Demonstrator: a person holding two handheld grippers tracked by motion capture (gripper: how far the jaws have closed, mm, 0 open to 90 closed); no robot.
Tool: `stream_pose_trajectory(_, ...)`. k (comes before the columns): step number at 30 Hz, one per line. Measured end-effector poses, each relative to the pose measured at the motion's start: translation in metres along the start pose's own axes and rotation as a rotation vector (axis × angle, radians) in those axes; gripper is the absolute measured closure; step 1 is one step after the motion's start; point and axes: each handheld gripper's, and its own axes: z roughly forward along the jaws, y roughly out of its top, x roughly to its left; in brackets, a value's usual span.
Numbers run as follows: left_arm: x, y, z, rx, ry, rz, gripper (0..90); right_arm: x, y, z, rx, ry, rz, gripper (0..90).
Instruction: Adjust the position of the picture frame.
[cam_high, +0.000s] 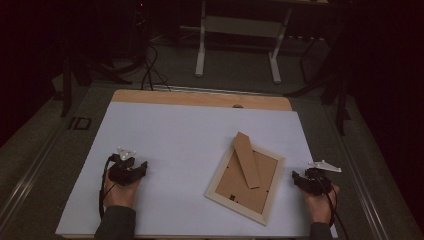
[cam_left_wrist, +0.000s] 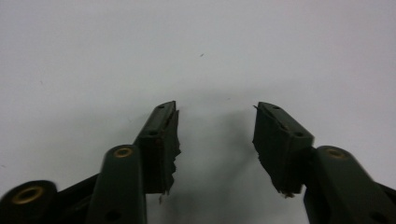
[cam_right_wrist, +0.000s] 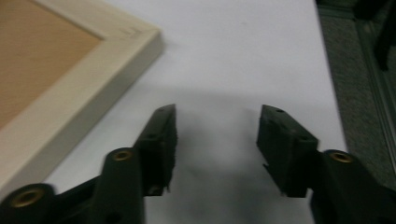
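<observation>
A pale wooden picture frame (cam_high: 246, 178) lies face down on the white table sheet (cam_high: 175, 140), its brown backing up and a brown stand flap (cam_high: 247, 160) folded out over it. My left gripper (cam_high: 131, 165) rests near the table's left side, well apart from the frame. Its jaws stand open over bare sheet, as the left gripper view (cam_left_wrist: 215, 109) shows. My right gripper (cam_high: 300, 179) sits just right of the frame, open with nothing between its jaws. In the right gripper view (cam_right_wrist: 217, 112) a corner of the frame (cam_right_wrist: 70, 88) lies to the left of the jaws, not touching them.
The wooden tabletop (cam_high: 200, 98) shows beyond the sheet's far edge. A white desk stand (cam_high: 240, 35) and cables (cam_high: 150, 70) stand on the floor behind. The sheet's right edge (cam_right_wrist: 329, 93) runs close to my right gripper, with grey floor past it.
</observation>
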Motion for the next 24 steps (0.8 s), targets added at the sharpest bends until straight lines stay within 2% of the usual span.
stream_pose_trajectory(1,0.000,0.000,0.000,0.000,0.000,0.000,57.8,0.002,0.001,-0.001,-0.001,0.011,-0.010,52.1)
stream_pose_trajectory(2,-0.004,0.001,-0.007,-0.052,-0.004,0.028,58.2,0.004,0.001,-0.001,-0.002,0.015,-0.025,52.9)
stream_pose_trajectory(3,-0.004,0.001,-0.007,-0.052,-0.004,0.028,58.3,0.005,0.002,-0.002,-0.003,0.020,-0.034,53.7)
stream_pose_trajectory(4,-0.007,0.001,-0.011,-0.085,-0.007,0.057,58.5,0.007,0.002,-0.003,-0.008,0.025,-0.044,54.5)
stream_pose_trajectory(6,-0.007,0.001,-0.011,-0.085,-0.007,0.057,58.3,0.008,0.003,-0.003,-0.012,0.029,-0.053,54.5)
stream_pose_trajectory(7,-0.012,0.001,-0.014,-0.100,-0.007,0.096,58.1,0.009,0.003,-0.004,-0.016,0.034,-0.066,55.8)
stream_pose_trajectory(8,-0.013,0.001,-0.015,-0.099,-0.019,0.108,58.1,0.009,0.003,-0.004,-0.016,0.034,-0.066,55.8)
stream_pose_trajectory(12,-0.020,0.006,-0.017,-0.075,-0.062,0.082,50.4,0.011,0.004,-0.005,-0.016,0.050,-0.082,56.6)
stream_pose_trajectory(17,-0.027,0.009,-0.021,-0.086,-0.145,0.083,55.8,0.014,0.006,-0.005,-0.022,0.054,-0.091,56.7)
stream_pose_trajectory(20,-0.032,0.009,-0.021,-0.082,-0.173,0.116,61.4,0.014,0.007,-0.006,-0.027,0.065,-0.084,57.2)
stream_pose_trajectory(22,-0.034,0.009,-0.021,-0.074,-0.171,0.142,65.0,0.013,0.009,-0.007,-0.038,0.091,-0.070,57.6)
stream_pose_trajectory(24,-0.037,0.009,-0.021,-0.061,-0.191,0.158,66.2,0.011,0.011,-0.007,-0.043,0.105,-0.066,57.9)
